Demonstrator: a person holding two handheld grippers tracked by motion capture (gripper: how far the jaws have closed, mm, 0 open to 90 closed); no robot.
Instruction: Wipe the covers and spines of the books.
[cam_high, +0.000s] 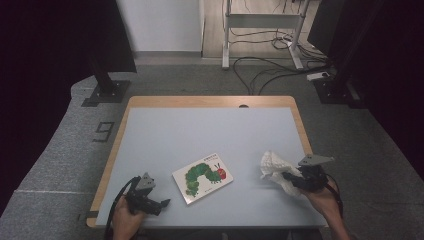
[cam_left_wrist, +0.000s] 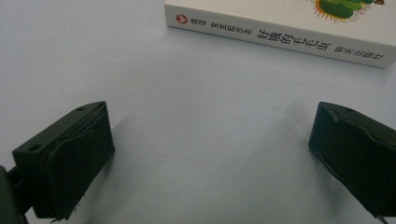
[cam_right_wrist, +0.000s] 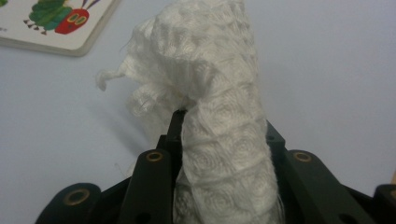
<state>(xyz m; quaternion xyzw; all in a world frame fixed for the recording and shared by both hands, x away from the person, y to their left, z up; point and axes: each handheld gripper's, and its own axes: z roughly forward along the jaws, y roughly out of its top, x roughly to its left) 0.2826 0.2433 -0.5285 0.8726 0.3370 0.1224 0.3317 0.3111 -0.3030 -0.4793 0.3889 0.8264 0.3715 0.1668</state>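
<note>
A white board book (cam_high: 203, 177) with a green caterpillar on its cover lies flat near the table's front middle; its spine (cam_left_wrist: 280, 39) faces my left gripper. My left gripper (cam_high: 165, 202) rests low at the front left, open, with bare table between its jaws (cam_left_wrist: 210, 149). At the front right, my right gripper (cam_high: 289, 176) is shut on a crumpled white cloth (cam_high: 274, 167), lifted off the table. In the right gripper view the cloth (cam_right_wrist: 210, 93) bunches up out of the closed jaws, with the book's corner (cam_right_wrist: 60, 23) beyond.
The pale blue table top (cam_high: 210, 130) has a wooden rim. Black stands (cam_high: 107, 87) and loose cables (cam_high: 260, 70) sit on the grey floor behind the table's far edge.
</note>
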